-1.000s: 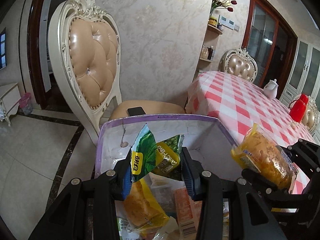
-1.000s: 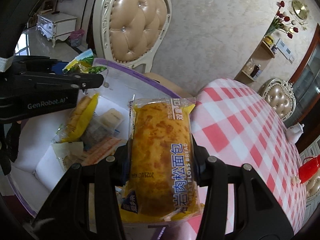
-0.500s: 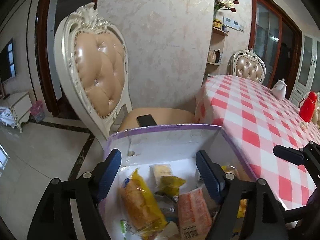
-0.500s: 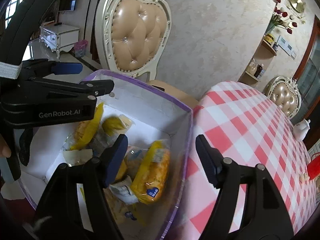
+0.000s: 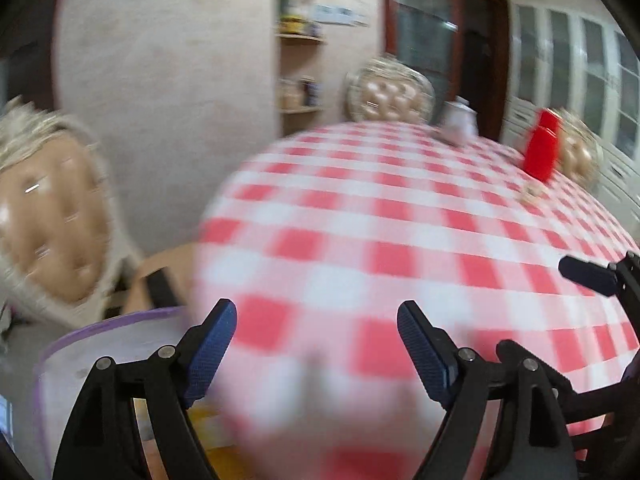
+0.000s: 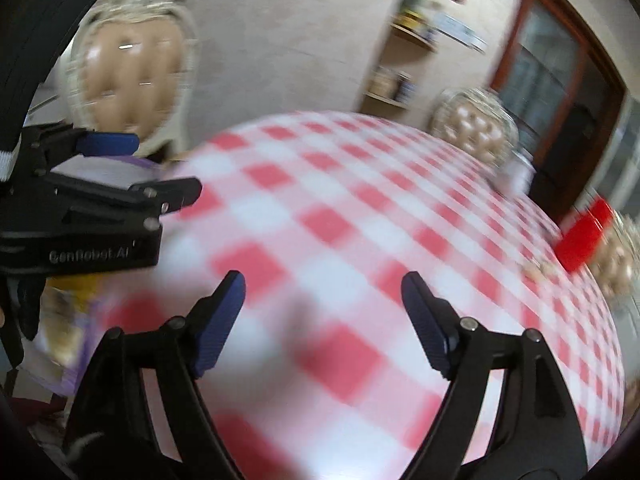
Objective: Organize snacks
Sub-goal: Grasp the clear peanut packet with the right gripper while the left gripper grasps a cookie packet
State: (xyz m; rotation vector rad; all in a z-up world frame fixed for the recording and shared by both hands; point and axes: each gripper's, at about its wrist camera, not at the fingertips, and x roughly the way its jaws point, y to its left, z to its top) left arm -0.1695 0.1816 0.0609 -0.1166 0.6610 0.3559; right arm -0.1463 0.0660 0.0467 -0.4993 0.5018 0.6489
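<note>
The snacks [image 6: 64,320] show only as a blurred yellow and tan patch at the lower left of my right wrist view, inside the white box with the purple rim [image 5: 112,320], which sits at the lower left of my left wrist view, just beside the edge of the counter [image 5: 400,240]. My left tool [image 5: 316,344] is released, its blue-padded fingers spread wide with nothing between them, held above the red-and-white checked cloth near the box. My right tool [image 6: 322,316] is likewise released and bare, over the checked cloth at the bottom centre of its own view; one of its blue tips also shows at the right edge of the left view. From the right wrist, my left tool appears at the left edge, over the box rim. Everything is smeared by motion blur. A padded cream chair [image 6: 128,68] stands at the upper left behind the box, another chair [image 5: 390,96] at the far end of the counter, and a red container [image 5: 542,152] stands on the cloth at the upper right.
</note>
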